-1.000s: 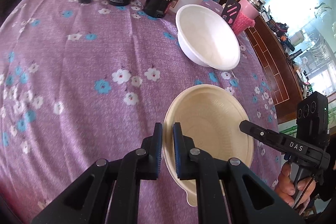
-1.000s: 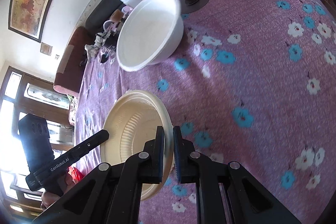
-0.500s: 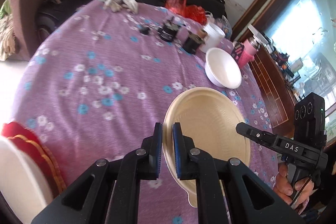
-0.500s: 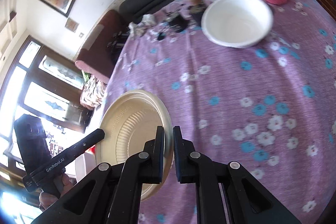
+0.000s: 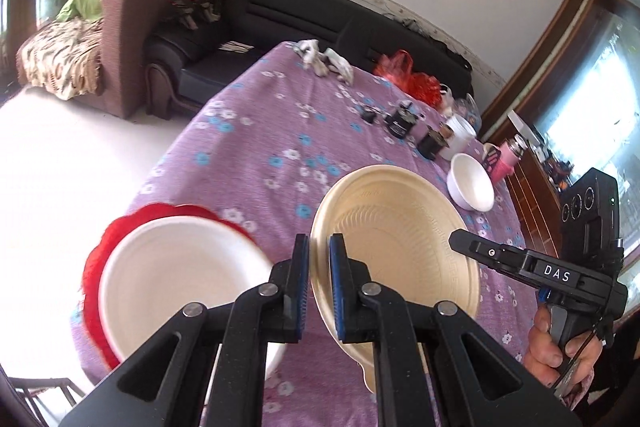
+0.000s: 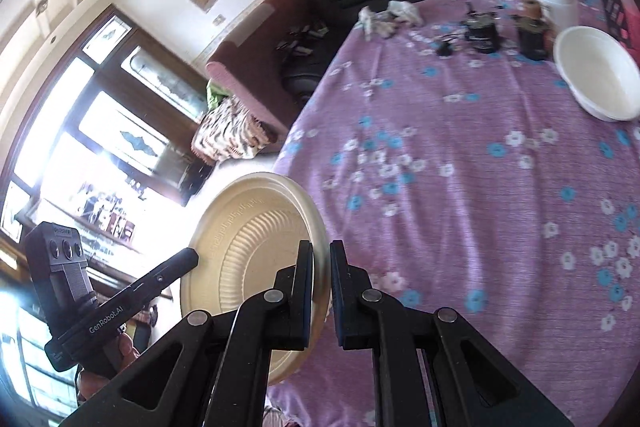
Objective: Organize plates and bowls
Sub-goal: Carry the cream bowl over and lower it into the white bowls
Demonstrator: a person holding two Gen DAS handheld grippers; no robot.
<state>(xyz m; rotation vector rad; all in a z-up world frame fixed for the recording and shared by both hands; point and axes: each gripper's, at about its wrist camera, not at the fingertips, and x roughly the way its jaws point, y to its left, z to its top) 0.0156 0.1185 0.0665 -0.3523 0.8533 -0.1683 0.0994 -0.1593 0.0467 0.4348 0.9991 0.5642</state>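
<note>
Since a second earlier we had lifted the beige plate away from the white bowl at the far end of the desk and carried it back toward the near edge. Both claws stayed clenched on the plate's rim: our left claw gripped one edge, our right claw the opposite edge. We held the plate tilted, above the desk's near corner, just beside a second white bowl resting on a red mat.
</note>
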